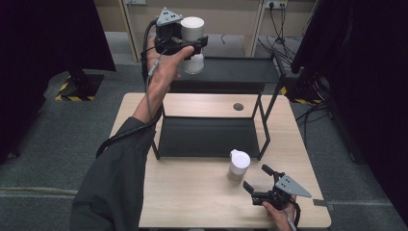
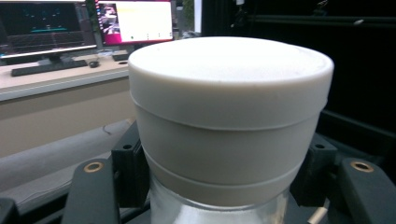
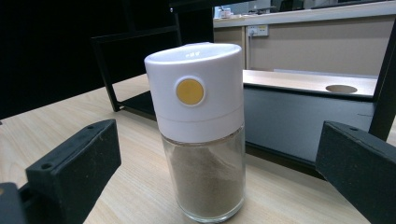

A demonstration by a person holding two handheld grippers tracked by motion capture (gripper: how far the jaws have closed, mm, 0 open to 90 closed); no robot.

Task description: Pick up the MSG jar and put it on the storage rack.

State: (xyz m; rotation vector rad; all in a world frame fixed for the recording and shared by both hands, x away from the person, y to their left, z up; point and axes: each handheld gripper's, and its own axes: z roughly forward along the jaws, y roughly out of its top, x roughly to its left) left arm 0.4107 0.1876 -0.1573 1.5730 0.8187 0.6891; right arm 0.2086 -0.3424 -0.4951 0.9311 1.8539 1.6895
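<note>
Working from left to right, my left gripper (image 1: 188,45) sits up at about eleven o'clock in the high view, raised well above the bench (image 1: 192,202) and clamped on the white-capped jar (image 1: 193,32). In the left gripper view its jaws press the glass just under the white cap (image 2: 229,116), so the jar stands upright, long axis vertical, in the grip. It hangs beside the top tier of the black shelf rack (image 1: 226,72), which lies toward three o'clock of it; I judge that tier to be the landing place, so the coming move is a short sideways carry and a lowering, with the jar kept upright. Moving right, the second shaker (image 1: 238,165) stands upright on the bench just in front of the rack's lower tray (image 1: 207,137). My right gripper (image 1: 264,183) rests on the bench at about four o'clock of that shaker, jaws spread wide and holding nothing. In the right gripper view the shaker (image 3: 201,135) stands straight ahead between the jaws, near but untouched. That hand is plainly the nearer one.
</note>
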